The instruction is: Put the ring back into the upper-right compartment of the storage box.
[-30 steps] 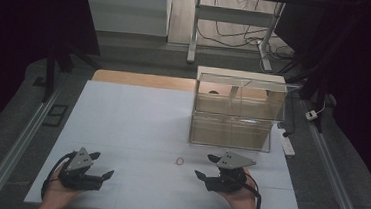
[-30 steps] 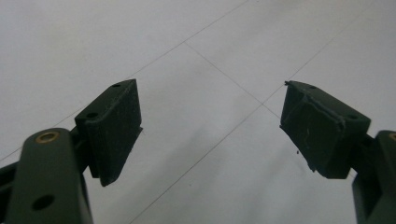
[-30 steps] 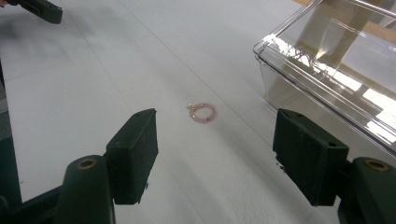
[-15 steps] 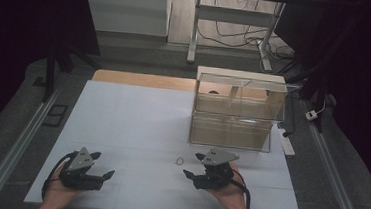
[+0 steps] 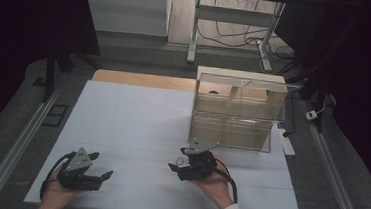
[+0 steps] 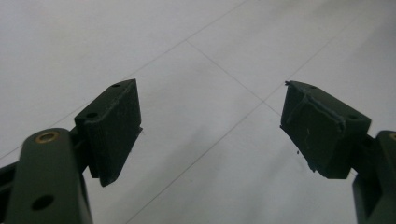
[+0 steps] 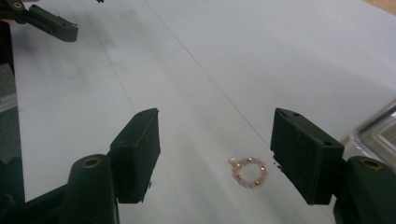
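A small pink bead bracelet point(image 7: 249, 171) with gold beads lies flat on the white table point(image 5: 132, 120). In the high view the bracelet point(image 5: 181, 160) sits just left of my right gripper point(image 5: 176, 158). That gripper point(image 7: 224, 149) is open, its jaws standing on either side of the bracelet, which lies nearer the right jaw and touches neither. My left gripper point(image 5: 102, 164) rests near the front left of the table, held by a hand. It point(image 6: 210, 126) is open over bare table, with nothing between its pads.
A clear plastic box point(image 5: 235, 111) stands at the back right of the table, just beyond the right gripper; its corner point(image 7: 380, 130) shows at the right edge of the right gripper view. The other gripper point(image 7: 46, 21) shows far off there. Metal rails point(image 5: 14, 146) run along both table sides.
My right gripper has moved left and turned toward the bracelet, so the bracelet now lies between its open jaws. The left gripper has stayed put.
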`<state>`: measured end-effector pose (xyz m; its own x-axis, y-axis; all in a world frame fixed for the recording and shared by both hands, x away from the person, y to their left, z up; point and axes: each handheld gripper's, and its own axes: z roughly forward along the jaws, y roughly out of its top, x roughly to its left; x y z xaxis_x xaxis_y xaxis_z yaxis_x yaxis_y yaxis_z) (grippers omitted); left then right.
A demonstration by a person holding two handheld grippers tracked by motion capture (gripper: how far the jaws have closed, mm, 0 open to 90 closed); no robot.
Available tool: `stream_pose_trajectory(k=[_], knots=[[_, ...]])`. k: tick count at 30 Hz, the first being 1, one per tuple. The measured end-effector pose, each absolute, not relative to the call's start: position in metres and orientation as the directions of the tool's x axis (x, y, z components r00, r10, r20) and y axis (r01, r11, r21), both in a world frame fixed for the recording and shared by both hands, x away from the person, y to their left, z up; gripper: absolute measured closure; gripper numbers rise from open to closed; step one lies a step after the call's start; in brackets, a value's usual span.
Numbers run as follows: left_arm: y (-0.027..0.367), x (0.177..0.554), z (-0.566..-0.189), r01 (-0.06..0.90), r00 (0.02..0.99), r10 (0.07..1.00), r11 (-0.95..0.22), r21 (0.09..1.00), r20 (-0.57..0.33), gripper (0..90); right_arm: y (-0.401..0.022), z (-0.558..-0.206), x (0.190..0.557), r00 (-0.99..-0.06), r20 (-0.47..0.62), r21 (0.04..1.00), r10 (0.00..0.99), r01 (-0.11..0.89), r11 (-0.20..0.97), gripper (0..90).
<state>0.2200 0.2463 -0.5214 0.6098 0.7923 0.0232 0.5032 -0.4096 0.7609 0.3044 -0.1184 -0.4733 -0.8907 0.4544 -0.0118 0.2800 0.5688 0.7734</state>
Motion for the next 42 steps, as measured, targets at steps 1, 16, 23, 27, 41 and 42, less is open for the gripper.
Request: stream_pose_trajectory(k=[1,16,23,27,41,42], knots=[[0.246,0.22,-0.521,0.503,0.61,0.792,-0.41,0.761,0.023,20.1,-0.117,-0.476,0.305,-0.893,-0.007,0.773,0.45,0.281,0.569,32.5],[0.248,0.221,-0.522,0.503,0.612,0.79,-0.416,0.758,0.027,20.3,-0.114,-0.488,0.313,-0.886,-0.009,0.738,0.464,0.307,0.601,35.9],[0.246,0.221,-0.522,0.502,0.618,0.786,-0.421,0.756,0.028,20.2,-0.112,-0.496,0.318,-0.879,-0.014,0.692,0.477,0.336,0.639,39.1],[0.245,0.221,-0.523,0.503,0.618,0.785,-0.424,0.753,0.029,20.2,-0.109,-0.504,0.321,-0.88,0.001,0.675,0.474,0.35,0.649,42.0],[0.245,0.221,-0.524,0.501,0.626,0.779,-0.434,0.749,0.032,20.4,-0.104,-0.518,0.33,-0.875,-0.006,0.633,0.485,0.372,0.679,52.9],[0.245,0.221,-0.524,0.501,0.626,0.779,-0.434,0.749,0.032,20.4,-0.105,-0.519,0.331,-0.877,-0.011,0.637,0.481,0.365,0.679,54.5]])
